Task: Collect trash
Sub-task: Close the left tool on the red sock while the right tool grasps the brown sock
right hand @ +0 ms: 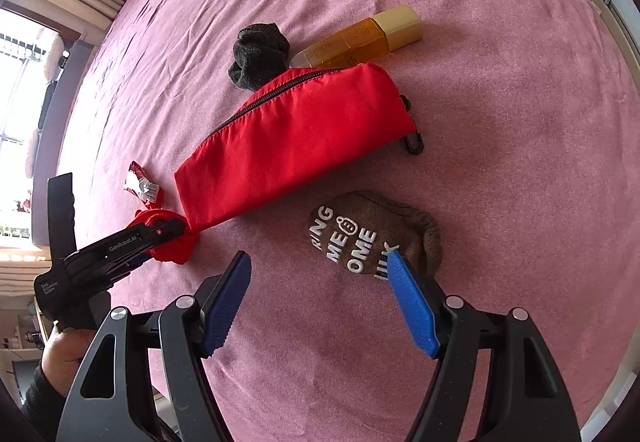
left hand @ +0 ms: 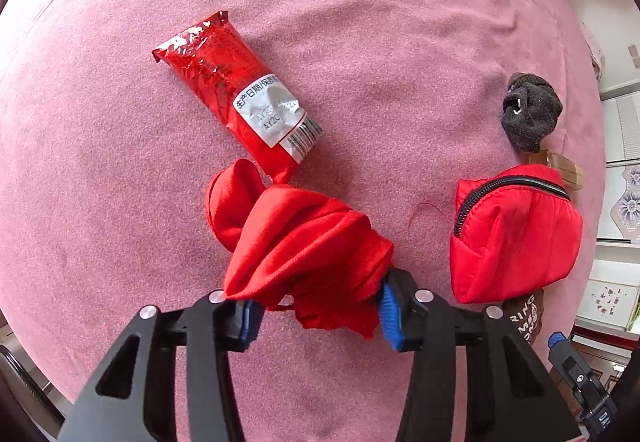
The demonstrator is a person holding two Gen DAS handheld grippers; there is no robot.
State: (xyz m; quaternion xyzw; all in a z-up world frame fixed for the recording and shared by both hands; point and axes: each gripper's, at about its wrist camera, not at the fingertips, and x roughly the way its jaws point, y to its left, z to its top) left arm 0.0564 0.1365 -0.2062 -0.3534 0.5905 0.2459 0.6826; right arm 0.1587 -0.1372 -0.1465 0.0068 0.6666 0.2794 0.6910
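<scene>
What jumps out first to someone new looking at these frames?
The left gripper is clamped on a bunched red cloth on the pink bedspread, beside a crumpled red wrapper. Right of it lies a red zip pouch; the open right gripper hovers by a brown lettered sock.

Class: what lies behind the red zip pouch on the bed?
Behind the red zip pouch lie a balled dark sock and an amber bottle; the bottle's near edge is covered by the pouch.

Black plastic tongs, blue ribbed pads, silver screws, white lettering on left tongs; dark sleeve.
</scene>
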